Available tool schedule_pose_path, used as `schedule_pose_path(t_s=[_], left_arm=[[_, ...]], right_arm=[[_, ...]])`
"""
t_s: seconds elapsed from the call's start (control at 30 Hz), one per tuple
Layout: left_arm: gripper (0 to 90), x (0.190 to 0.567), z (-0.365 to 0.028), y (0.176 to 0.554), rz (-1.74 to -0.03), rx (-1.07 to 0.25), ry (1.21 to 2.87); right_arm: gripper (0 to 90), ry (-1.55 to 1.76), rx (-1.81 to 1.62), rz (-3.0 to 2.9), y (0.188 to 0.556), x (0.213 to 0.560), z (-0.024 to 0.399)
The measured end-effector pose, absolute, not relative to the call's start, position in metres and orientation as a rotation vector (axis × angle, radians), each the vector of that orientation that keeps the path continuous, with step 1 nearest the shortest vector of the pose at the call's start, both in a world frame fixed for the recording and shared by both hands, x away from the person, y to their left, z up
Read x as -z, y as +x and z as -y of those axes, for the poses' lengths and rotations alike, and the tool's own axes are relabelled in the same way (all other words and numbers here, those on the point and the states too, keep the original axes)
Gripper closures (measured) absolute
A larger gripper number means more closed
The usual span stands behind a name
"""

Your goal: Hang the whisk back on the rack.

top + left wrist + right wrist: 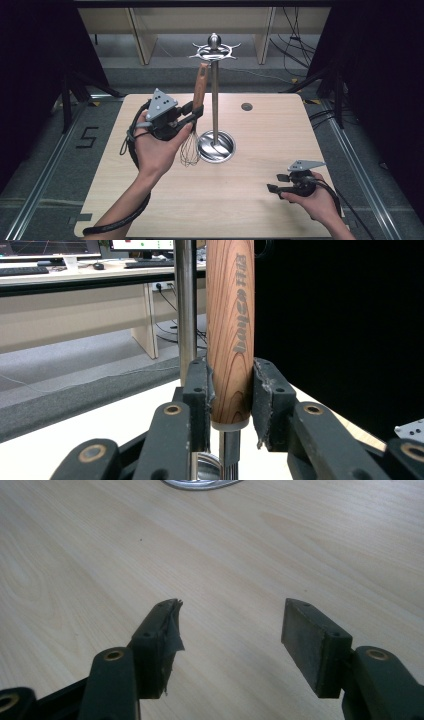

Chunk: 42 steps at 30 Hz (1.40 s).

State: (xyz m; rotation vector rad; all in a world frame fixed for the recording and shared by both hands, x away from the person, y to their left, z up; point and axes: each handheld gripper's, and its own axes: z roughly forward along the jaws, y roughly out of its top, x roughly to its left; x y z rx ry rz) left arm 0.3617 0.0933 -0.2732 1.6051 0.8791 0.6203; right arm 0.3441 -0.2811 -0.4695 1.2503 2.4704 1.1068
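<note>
The left gripper (196,113) holds a whisk (194,125) by its wooden handle, fingers (270,395) squeezed tight, just beside the metal stand (215,100). The right gripper (278,183) rests low over the surface (260,210), its fingers (310,640) wide apart.

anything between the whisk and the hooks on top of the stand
Nothing visible. The left tongs grip the whisk by its wooden handle beside the stand's pole, handle end just below the hook ring.
</note>
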Motion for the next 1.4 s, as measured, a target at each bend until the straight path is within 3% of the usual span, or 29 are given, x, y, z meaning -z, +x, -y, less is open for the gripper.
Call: schedule_pose_path(t_s=[1.4], left_arm=[[70.1,0.265,-0.080,0.374,-0.882,-0.630,1.596]], right_arm=[[40.9,1.258,-1.163,-2.429,0.344,0.473,0.280]])
